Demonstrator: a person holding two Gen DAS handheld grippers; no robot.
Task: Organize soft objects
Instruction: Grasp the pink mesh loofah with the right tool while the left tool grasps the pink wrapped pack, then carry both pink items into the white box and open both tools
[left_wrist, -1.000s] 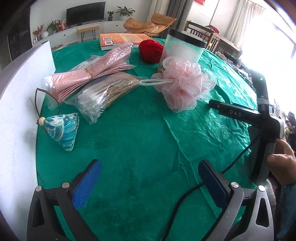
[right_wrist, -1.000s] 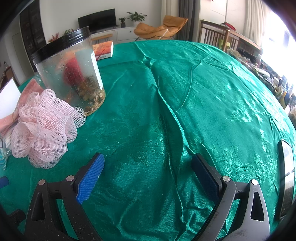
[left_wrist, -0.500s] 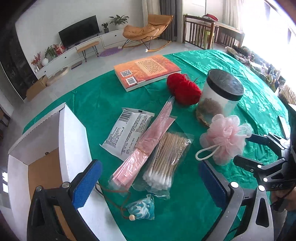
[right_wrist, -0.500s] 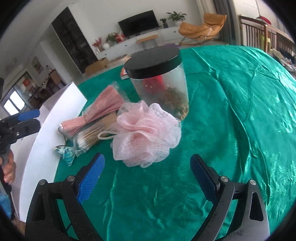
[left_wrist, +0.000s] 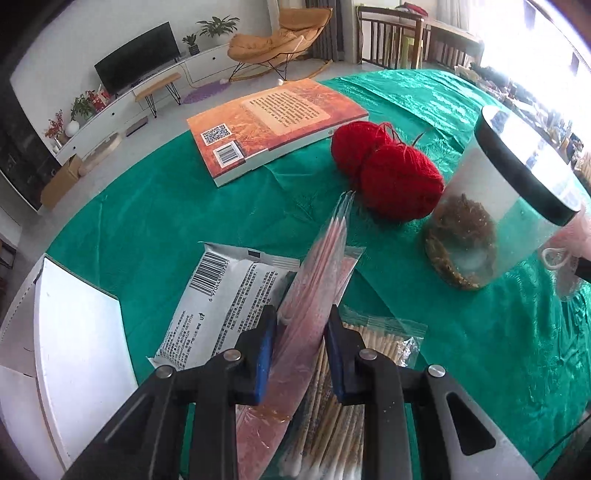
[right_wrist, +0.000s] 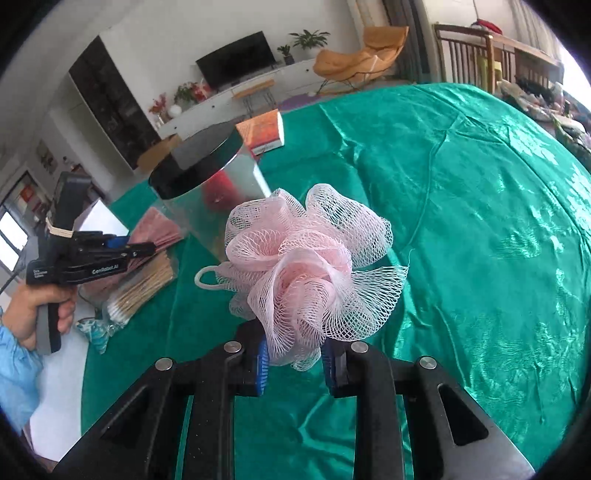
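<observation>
The pink mesh bath pouf (right_wrist: 310, 273) sits clamped at its lower edge in the right gripper (right_wrist: 293, 356), whose jaws have just been closing on it; it hangs clear above the green tablecloth (right_wrist: 480, 229). The left gripper (left_wrist: 301, 345) has its blue pads pressed on the packet of pink sheets (left_wrist: 317, 280), which tilts up off the cloth, one end between the jaws.

Only the left wrist view shows the two red yarn balls (left_wrist: 391, 173), the book's back cover (left_wrist: 273, 122) and the white barcode sachet (left_wrist: 229, 295) beside the packet. Only the right wrist view shows the person's hand (right_wrist: 40, 310) on the left tool's grip, a blue sleeve (right_wrist: 14, 373) and the small blue patterned pouch (right_wrist: 94, 330).

The clear jar with black lid (left_wrist: 498, 206) stands just behind the pouf. The cotton swab bag (left_wrist: 354, 391) lies under the left jaws. The white box (left_wrist: 74, 350) borders the cloth's left edge; the cloth to the right of the pouf lies open
</observation>
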